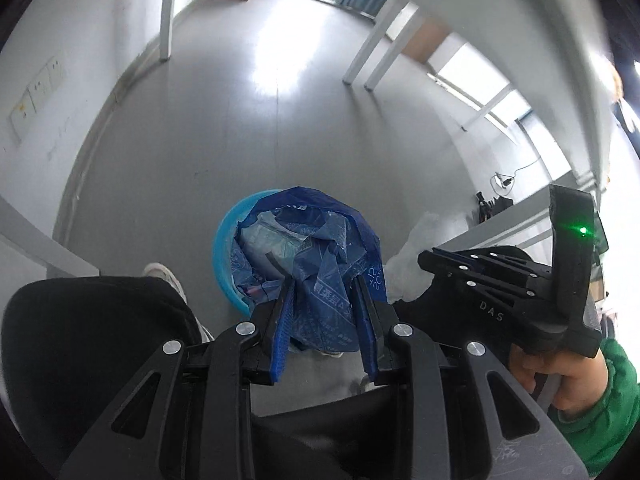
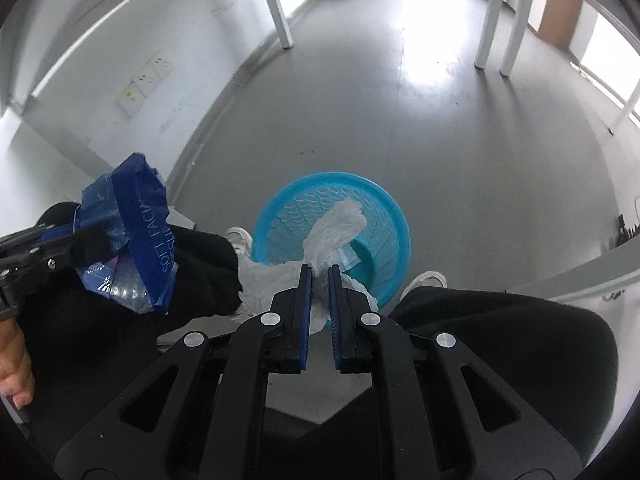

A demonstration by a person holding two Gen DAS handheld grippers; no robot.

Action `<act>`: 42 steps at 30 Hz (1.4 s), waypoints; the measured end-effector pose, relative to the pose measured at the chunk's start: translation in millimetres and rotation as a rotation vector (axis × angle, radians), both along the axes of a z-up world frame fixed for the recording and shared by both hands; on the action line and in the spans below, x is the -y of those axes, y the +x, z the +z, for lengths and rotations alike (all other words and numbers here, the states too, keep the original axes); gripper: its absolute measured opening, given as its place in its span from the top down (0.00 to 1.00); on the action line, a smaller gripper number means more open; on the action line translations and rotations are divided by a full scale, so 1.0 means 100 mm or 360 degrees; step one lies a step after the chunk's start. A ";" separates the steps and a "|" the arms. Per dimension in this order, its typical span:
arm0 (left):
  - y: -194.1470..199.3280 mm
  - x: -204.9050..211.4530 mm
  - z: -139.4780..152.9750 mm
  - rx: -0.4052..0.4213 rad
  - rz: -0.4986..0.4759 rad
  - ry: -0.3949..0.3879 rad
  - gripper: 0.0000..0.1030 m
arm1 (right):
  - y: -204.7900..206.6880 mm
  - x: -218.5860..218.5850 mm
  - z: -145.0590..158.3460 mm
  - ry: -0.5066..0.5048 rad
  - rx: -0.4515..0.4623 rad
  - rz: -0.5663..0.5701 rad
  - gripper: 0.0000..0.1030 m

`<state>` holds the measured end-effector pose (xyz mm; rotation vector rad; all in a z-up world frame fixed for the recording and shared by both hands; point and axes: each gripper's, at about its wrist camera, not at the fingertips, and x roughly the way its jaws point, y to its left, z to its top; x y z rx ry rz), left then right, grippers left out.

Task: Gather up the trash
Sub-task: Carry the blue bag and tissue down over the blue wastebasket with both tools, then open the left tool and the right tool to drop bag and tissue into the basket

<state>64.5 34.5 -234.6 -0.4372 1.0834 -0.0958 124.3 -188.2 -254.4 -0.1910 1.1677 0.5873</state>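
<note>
Clamped between the blue pads of the left tool (image 1: 324,280) is a crumpled blue plastic wrapper (image 1: 320,248), hanging over the near left side of the light-blue mesh wastebasket (image 2: 360,200) on the grey floor (image 2: 400,120). Beside it the right tool (image 2: 319,270) pinches a white plastic bag (image 2: 336,228) above the basket's opening.

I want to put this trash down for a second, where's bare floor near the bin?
Bare grey floor runs beyond the blue basket, out to the white table legs and left wall. It's crowded this side: shoes, black-trousered legs, and both hand-held grippers' loads.
</note>
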 end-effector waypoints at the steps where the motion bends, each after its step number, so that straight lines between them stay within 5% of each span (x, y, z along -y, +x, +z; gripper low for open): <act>1: 0.08 -0.03 -0.06 -0.0022 0.0009 0.0000 0.73 | 0.06 -0.02 -0.04 -0.0004 -0.0014 -0.0011 0.92; 12: 0.56 -0.17 -0.56 -0.0207 0.0083 -0.0098 0.73 | 0.49 -0.21 -0.63 -0.0110 -0.0150 -0.0118 0.92; 25: 1.02 -0.10 -0.99 -0.0353 0.0057 0.0004 0.73 | 0.91 -0.35 -1.36 -0.0170 -0.0428 -0.0242 0.92; 42: 1.29 0.00 -1.37 -0.0545 0.0007 0.0070 0.73 | 1.14 -0.41 -1.96 -0.0269 -0.0590 -0.0323 0.92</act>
